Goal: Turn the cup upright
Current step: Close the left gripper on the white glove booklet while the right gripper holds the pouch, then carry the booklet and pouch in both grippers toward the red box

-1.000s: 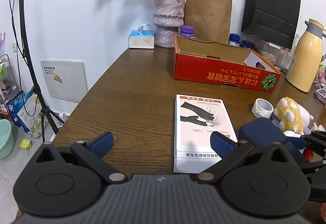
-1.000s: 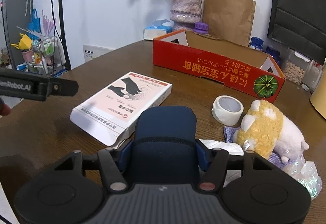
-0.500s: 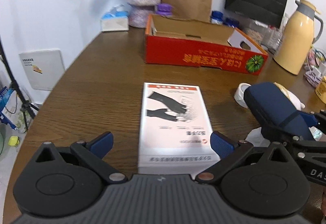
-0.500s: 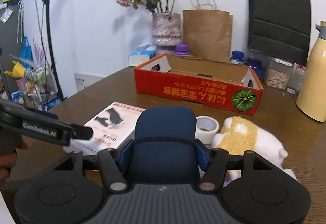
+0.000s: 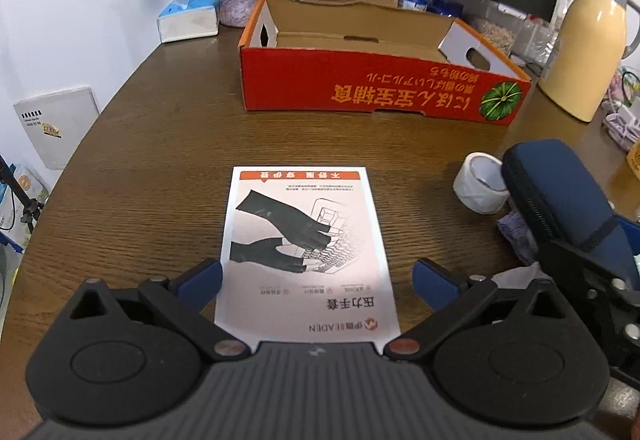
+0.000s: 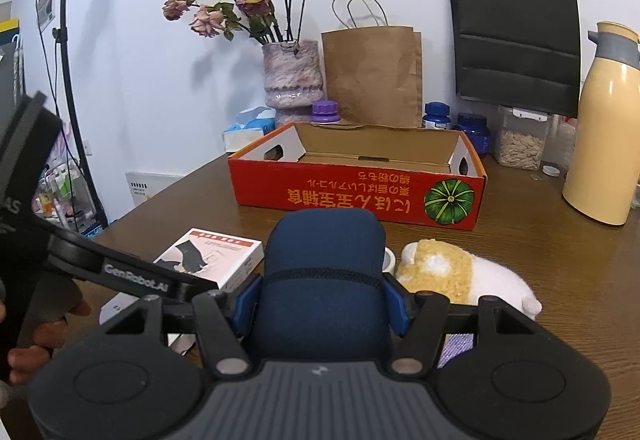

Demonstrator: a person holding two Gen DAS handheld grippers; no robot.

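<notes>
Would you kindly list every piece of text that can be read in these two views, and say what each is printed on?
"GenRobot.AI": on the side of the left gripper, seen from the right wrist view.
"LEADEN": upside down on the white glove box, beside a small logo.
"压力手套": upside down on the same box.
Orange Japanese lettering, upside down, on the red pumpkin carton: not clear enough to quote.
Small print on the glove box and the label on the blue jar: too small to read.

The right gripper (image 6: 322, 298) points gently downward, its blue fingers (image 6: 245, 300) clamped on both sides of a dark blue object. The left gripper (image 5: 318, 278), at its nine o'clock, tilts steeply down, fingers spread wide and gripping nothing.
</notes>
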